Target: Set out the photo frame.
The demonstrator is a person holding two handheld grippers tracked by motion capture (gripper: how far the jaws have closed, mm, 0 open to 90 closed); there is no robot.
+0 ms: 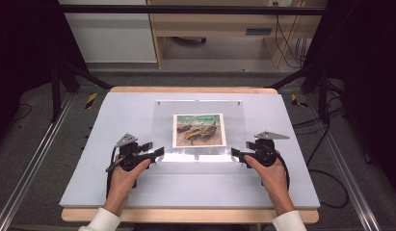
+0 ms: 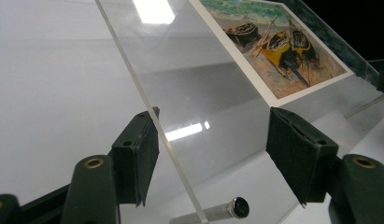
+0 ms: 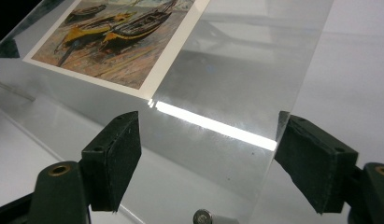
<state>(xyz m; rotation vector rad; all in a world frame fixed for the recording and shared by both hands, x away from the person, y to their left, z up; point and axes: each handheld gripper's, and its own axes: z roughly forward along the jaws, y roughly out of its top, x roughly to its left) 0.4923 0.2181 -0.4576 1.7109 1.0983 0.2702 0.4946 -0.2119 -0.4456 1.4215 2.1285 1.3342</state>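
A clear acrylic sheet [image 1: 234,126] lies on the white board [image 1: 113,113], covering a print of beached boats [image 1: 199,130]. My left gripper [image 1: 159,153] is at the sheet's near left corner and my right gripper [image 1: 235,153] at its near right corner. In the left gripper view the gripper [image 2: 213,144] is open, and the sheet [image 2: 194,93] edge runs between the jaws, close to the left pad [image 2: 140,158]. In the right gripper view the gripper [image 3: 208,149] is also open around the sheet [image 3: 245,70] corner. The print [image 2: 273,46] [image 3: 119,42] shows through. A metal pin [image 2: 229,209] [image 3: 203,217] sits under each corner.
The white board rests on a wooden table [image 1: 186,215]. Black frame posts [image 1: 56,86] stand at both sides, with cables [image 1: 325,139] on the floor at the right. A second clear layer's edge [image 3: 14,88] lies beneath the sheet. A cabinet [image 1: 109,33] stands beyond the table.
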